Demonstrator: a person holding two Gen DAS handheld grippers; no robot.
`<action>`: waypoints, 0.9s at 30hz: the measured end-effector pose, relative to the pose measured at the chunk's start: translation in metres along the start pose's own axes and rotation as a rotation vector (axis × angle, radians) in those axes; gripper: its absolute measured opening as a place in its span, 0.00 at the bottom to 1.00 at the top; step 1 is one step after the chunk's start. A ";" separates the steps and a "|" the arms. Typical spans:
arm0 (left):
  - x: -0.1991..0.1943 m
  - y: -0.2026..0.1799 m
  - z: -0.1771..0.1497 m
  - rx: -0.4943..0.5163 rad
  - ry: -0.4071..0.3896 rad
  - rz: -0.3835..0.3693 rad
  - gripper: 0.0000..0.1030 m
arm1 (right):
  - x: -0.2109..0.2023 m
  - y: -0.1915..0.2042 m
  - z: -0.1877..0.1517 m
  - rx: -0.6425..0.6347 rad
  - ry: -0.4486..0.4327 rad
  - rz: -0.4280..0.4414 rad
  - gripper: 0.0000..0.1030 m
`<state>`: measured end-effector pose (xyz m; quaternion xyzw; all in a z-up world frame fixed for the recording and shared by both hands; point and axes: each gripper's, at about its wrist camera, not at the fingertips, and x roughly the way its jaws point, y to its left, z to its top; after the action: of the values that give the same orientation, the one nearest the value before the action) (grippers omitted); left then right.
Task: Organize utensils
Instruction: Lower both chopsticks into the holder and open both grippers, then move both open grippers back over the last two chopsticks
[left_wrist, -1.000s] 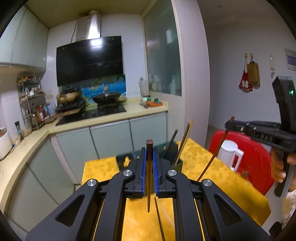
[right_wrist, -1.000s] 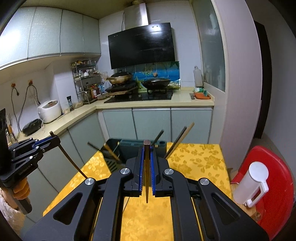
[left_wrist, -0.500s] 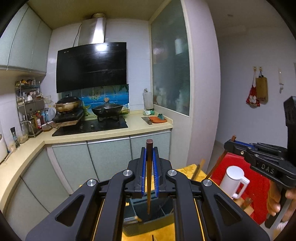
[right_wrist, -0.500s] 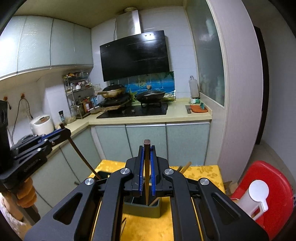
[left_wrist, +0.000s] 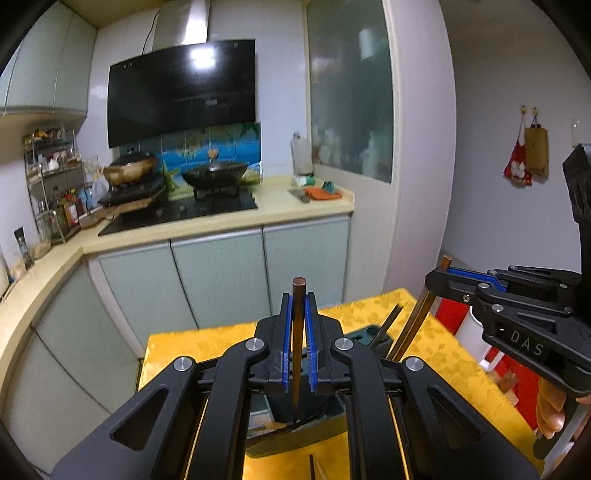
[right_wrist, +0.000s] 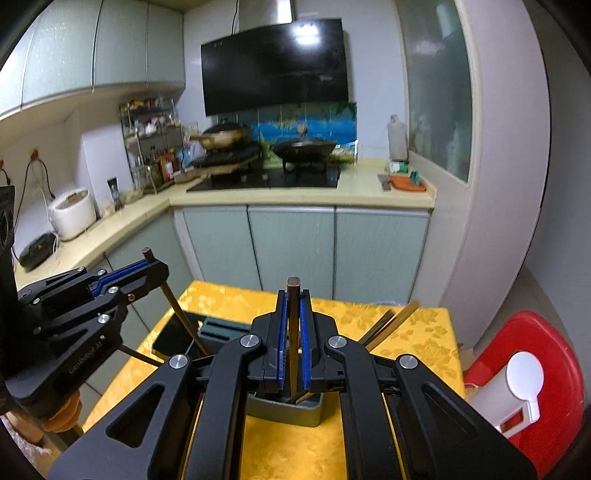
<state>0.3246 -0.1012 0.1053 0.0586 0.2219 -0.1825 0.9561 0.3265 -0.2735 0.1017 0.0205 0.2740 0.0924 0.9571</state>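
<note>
My left gripper (left_wrist: 298, 343) is shut on a dark brown chopstick (left_wrist: 297, 332) held upright, its tip down over the dark green utensil holder (left_wrist: 295, 432) on the yellow table. My right gripper (right_wrist: 294, 343) is shut on another brown chopstick (right_wrist: 293, 332), its tip inside the holder (right_wrist: 284, 408). Several chopsticks (right_wrist: 388, 325) lean out of the holder. The right gripper also shows in the left wrist view (left_wrist: 439, 284), and the left gripper in the right wrist view (right_wrist: 155, 266), each with its chopstick slanting down.
The yellow tablecloth (right_wrist: 417, 332) covers a small table. A red stool (right_wrist: 546, 369) with a white jug (right_wrist: 517, 387) stands at the right. A black phone (right_wrist: 173, 336) lies by the holder. Kitchen counter and cabinets (right_wrist: 295, 243) lie beyond.
Both grippers have come down and closer to the holder, each still gripping its chopstick; the chopstick tips now reach into or just above the holder.
</note>
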 end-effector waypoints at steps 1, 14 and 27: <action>0.003 0.001 -0.002 -0.001 0.005 0.002 0.06 | 0.006 0.003 -0.002 -0.003 0.013 0.002 0.07; -0.016 0.014 -0.006 -0.015 -0.050 0.022 0.70 | 0.003 0.005 -0.006 0.000 -0.026 -0.026 0.57; -0.062 0.027 -0.019 -0.019 -0.106 0.045 0.84 | -0.034 -0.003 -0.016 -0.024 -0.109 -0.082 0.57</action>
<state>0.2757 -0.0526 0.1166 0.0449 0.1713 -0.1615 0.9708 0.2905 -0.2832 0.1059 0.0028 0.2209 0.0549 0.9737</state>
